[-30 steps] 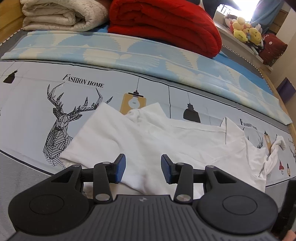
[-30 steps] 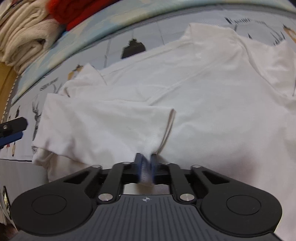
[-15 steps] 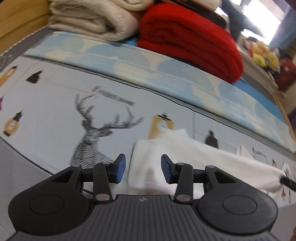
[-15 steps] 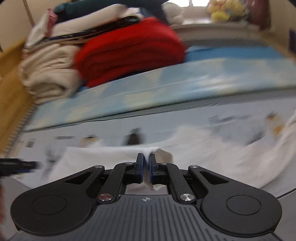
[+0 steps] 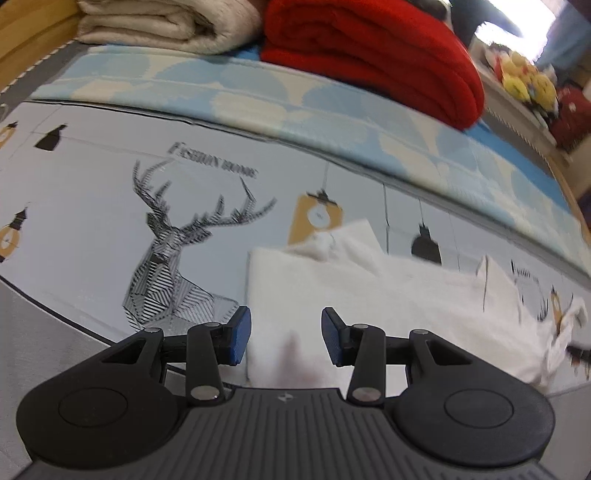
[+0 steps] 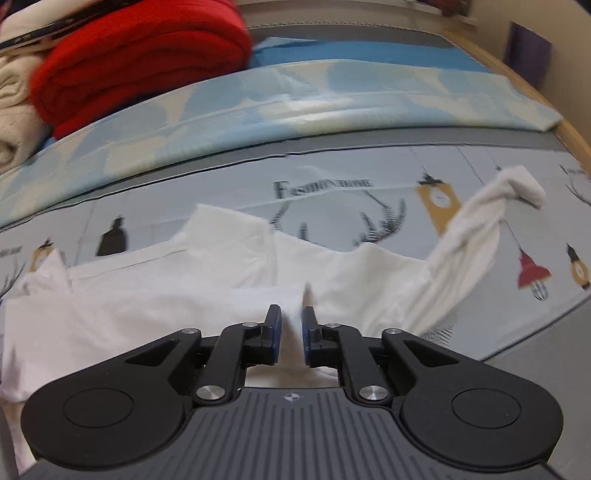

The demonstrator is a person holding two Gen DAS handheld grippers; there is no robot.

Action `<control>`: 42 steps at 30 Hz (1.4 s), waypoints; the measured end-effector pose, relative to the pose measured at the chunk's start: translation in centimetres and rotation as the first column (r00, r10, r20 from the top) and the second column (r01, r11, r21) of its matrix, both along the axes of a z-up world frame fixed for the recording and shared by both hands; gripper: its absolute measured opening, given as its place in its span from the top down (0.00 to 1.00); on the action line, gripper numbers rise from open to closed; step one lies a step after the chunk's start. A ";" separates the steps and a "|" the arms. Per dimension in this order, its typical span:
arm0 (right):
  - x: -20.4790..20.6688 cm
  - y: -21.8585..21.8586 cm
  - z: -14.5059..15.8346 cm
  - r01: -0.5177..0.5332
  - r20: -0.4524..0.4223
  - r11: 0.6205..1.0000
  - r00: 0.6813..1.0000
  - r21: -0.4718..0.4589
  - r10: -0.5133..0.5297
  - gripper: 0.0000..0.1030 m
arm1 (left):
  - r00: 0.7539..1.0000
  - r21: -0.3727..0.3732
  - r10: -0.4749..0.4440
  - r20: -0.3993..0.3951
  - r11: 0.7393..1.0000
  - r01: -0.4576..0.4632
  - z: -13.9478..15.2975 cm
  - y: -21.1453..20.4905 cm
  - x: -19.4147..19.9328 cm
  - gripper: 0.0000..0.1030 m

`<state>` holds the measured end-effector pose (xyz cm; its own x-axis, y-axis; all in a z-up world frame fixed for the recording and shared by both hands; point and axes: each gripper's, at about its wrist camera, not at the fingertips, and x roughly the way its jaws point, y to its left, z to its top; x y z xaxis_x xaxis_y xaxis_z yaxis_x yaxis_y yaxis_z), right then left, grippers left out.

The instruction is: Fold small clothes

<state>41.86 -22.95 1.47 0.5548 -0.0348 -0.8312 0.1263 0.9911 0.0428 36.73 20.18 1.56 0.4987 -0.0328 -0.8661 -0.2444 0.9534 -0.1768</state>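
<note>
A small white shirt (image 5: 388, 295) lies partly folded on the printed bed sheet (image 5: 92, 221). In the left wrist view my left gripper (image 5: 284, 341) is open and empty, its blue pads either side of the shirt's near left edge. In the right wrist view the shirt (image 6: 147, 314) spreads left, with one twisted sleeve (image 6: 476, 229) stretching up to the right. My right gripper (image 6: 291, 338) has its jaws a narrow gap apart with the shirt's folded edge between them; the cloth looks loosely held or just released.
A red folded blanket (image 5: 369, 48) and a cream blanket (image 5: 159, 22) are stacked at the back of the bed. A blue and cream patterned cover (image 6: 332, 99) runs across behind the shirt. Soft toys (image 5: 524, 77) sit at the far right.
My right gripper carried the shirt's edge across into a fold, and its jaws have parted slightly from tightly shut. My left gripper stayed open and shifted towards the shirt's left edge.
</note>
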 end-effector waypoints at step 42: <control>2.8 -31.3 -9.2 0.526 0.189 0.619 0.653 0.583 -0.733 0.76 | 0.981 0.094 -0.161 -0.110 0.981 0.172 -3.9 -6.5 0.6 0.59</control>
